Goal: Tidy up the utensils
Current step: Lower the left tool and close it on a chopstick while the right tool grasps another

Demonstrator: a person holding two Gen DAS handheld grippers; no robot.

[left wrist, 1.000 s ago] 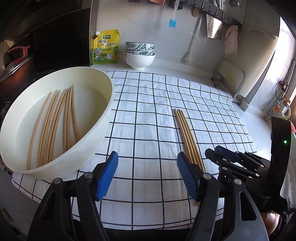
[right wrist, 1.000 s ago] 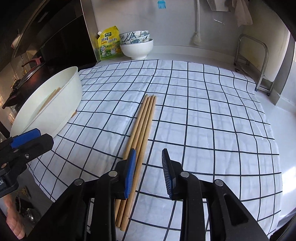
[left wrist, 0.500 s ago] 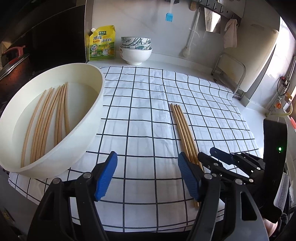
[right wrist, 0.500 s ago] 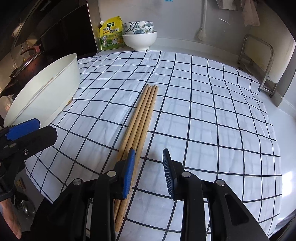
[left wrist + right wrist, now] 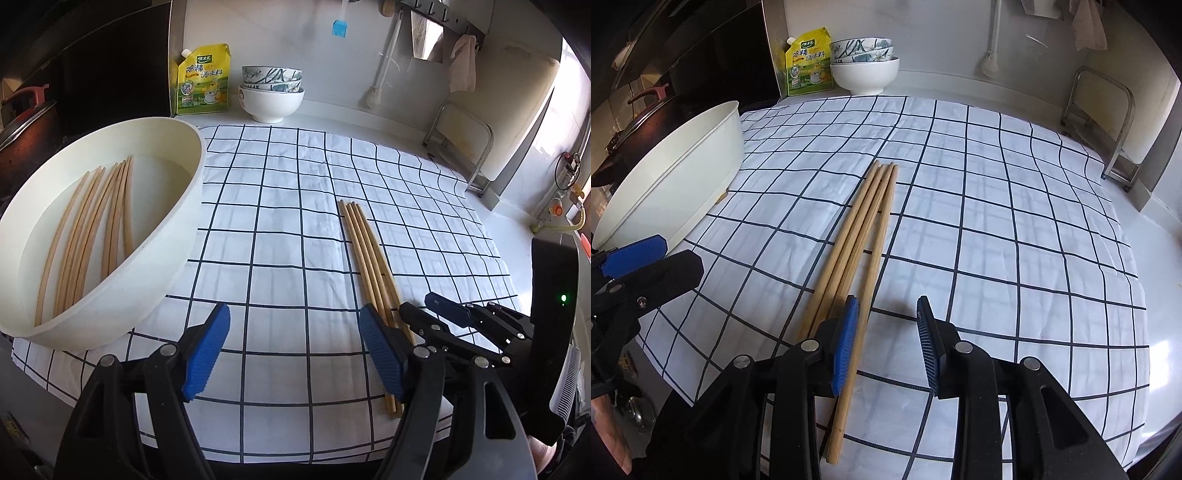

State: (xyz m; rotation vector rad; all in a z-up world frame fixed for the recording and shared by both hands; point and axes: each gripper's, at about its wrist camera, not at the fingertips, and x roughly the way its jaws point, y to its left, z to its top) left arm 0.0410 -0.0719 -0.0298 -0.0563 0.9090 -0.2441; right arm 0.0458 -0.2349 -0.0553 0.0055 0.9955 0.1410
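Our left gripper hangs over bare cloth with nothing between its blue pads; its jaws have just been opening wider. Our right gripper stands partly open, empty, its left pad just over the near end of the 4 light wooden chopsticks on the cloth, which lie side by side and splay slightly. These rest on the white cloth with a dark grid covering the table. At the cloth's left edge sits the large round cream basin, holding more wooden chopsticks. By the back wall stand stacked bowls and a yellow spouted pouch printed with Chinese characters we cannot read.
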